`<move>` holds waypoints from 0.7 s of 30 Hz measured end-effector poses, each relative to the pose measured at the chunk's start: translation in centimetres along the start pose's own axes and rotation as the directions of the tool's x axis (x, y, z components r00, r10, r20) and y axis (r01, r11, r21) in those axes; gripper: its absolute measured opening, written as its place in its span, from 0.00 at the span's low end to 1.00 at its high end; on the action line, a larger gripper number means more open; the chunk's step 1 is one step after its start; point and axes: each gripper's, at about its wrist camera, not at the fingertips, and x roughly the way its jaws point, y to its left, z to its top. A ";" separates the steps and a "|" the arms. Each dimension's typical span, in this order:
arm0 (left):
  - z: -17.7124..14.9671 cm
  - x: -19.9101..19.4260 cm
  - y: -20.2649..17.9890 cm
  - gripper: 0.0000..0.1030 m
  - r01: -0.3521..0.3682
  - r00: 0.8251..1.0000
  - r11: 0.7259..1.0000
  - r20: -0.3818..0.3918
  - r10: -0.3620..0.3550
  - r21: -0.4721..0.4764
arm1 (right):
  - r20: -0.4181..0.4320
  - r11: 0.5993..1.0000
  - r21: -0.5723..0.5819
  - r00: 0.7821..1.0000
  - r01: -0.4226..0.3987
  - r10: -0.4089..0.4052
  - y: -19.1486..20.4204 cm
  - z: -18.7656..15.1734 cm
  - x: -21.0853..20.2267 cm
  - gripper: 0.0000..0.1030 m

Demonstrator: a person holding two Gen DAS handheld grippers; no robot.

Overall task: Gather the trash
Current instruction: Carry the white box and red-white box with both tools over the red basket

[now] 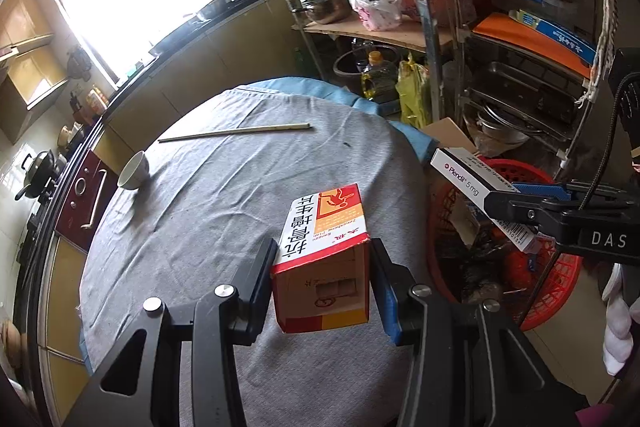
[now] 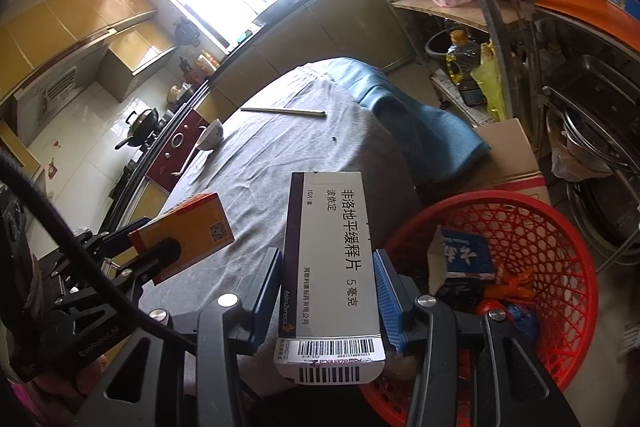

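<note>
My left gripper [image 1: 324, 291] clamped on orange box [image 1: 324, 259], held above grey cloth [image 1: 200, 207] of table. My right gripper [image 2: 328, 301] clamped on white box [image 2: 330, 267], near table edge beside red basket [image 2: 560, 227]. Step, I judge: carry both boxes to basket. Next: swing past table edge, get over basket mouth, let go. Basket part full; cardboard carton [image 2: 512, 151] and metal rack [image 1: 520, 67] crowd far side. Farther on cloth: cup [image 1: 134, 171], chopsticks [image 1: 236, 133], well apart.
</note>
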 end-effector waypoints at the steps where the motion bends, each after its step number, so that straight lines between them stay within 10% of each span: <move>1: 0.1 0.0 -0.2 0.46 0.005 1.000 1.000 0.000 -0.005 0.004 | 0.000 1.000 0.005 1.000 0.002 -0.002 -0.2 0.0 -0.1 0.47; 21: 0.1 0.5 -4.4 0.46 0.073 0.997 0.993 -0.012 -0.072 0.097 | 0.006 0.992 0.117 0.999 0.041 -0.042 -4.9 -1.1 -1.6 0.47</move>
